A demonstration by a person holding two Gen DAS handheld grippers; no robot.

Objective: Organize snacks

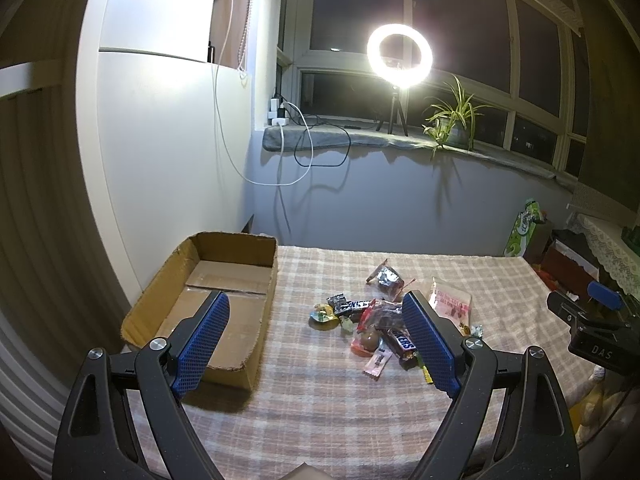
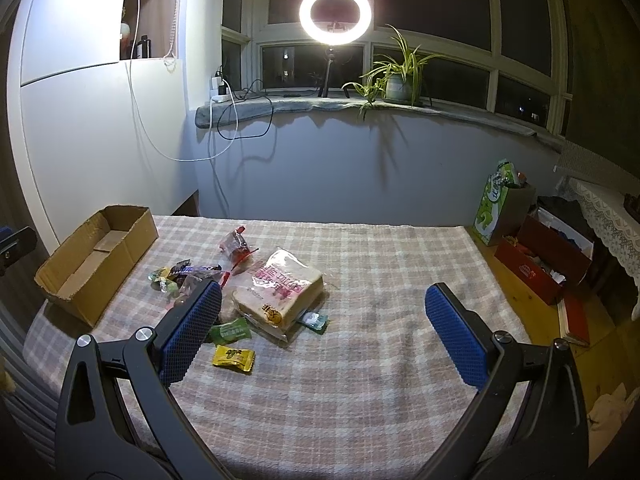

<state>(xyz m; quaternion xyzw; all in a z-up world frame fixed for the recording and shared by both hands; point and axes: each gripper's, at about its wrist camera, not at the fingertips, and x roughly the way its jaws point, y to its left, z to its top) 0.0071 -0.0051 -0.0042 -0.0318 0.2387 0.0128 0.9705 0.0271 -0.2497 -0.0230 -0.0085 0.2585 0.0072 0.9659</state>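
Observation:
A pile of wrapped snacks [image 1: 380, 324] lies on the checked tablecloth [image 1: 320, 400], with Snickers bars [image 1: 400, 342] and small candies. An empty cardboard box [image 1: 224, 300] stands to its left; it also shows in the right wrist view [image 2: 100, 256]. A bagged bread slice [image 2: 280, 288], a green candy [image 2: 230, 330] and a yellow candy [image 2: 234, 358] lie near the pile [image 2: 192, 274]. My left gripper [image 1: 316, 320] is open and empty above the table, between box and pile. My right gripper [image 2: 324, 308] is open and empty, right of the bread.
A ring light [image 1: 400, 56] and a potted plant [image 1: 454, 124] stand on the window sill behind the table. Cables [image 1: 304, 148] hang down the wall. A green bag [image 2: 500, 204] and red boxes [image 2: 536, 260] sit on the floor to the right.

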